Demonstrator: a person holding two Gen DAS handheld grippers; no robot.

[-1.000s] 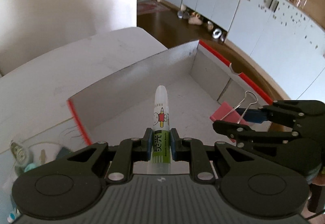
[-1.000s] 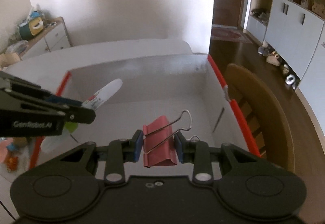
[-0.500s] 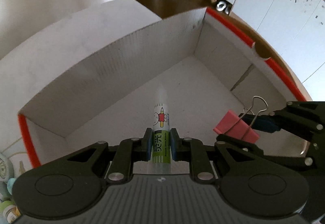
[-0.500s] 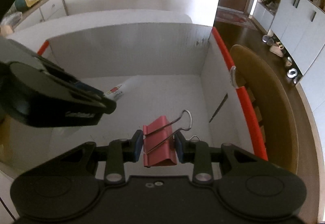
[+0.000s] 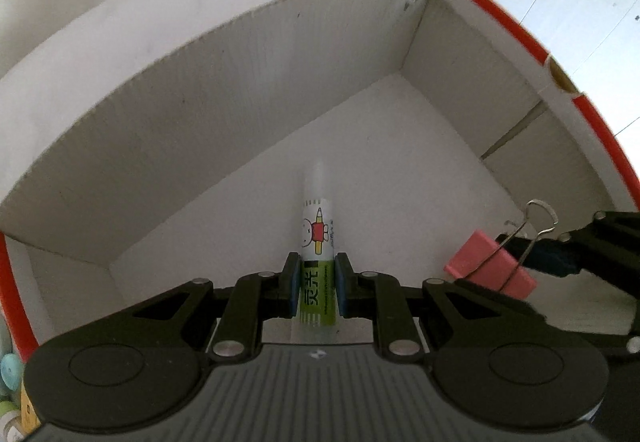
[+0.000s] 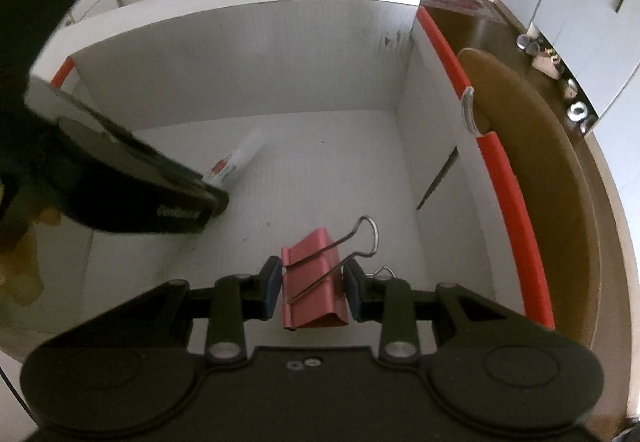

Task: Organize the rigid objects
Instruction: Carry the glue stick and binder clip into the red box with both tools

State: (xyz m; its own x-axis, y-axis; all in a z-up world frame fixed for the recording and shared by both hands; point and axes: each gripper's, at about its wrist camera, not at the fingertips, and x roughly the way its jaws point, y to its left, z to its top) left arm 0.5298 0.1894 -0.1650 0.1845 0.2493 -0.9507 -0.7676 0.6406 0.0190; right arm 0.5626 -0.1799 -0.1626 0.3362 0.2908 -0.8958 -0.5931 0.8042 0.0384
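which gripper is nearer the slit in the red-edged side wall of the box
Right. The right gripper, shut on the pink binder clip, hangs beside that wall's slit. The left gripper, holding the glue stick, is farther toward the box's opposite side.

Matt corrugated cardboard box; glossy plastic glue stick; wire-handled binder clip.

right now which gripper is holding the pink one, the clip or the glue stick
The right gripper: it grips the pink binder clip with wire handles. The left gripper holds the white and green glue stick.
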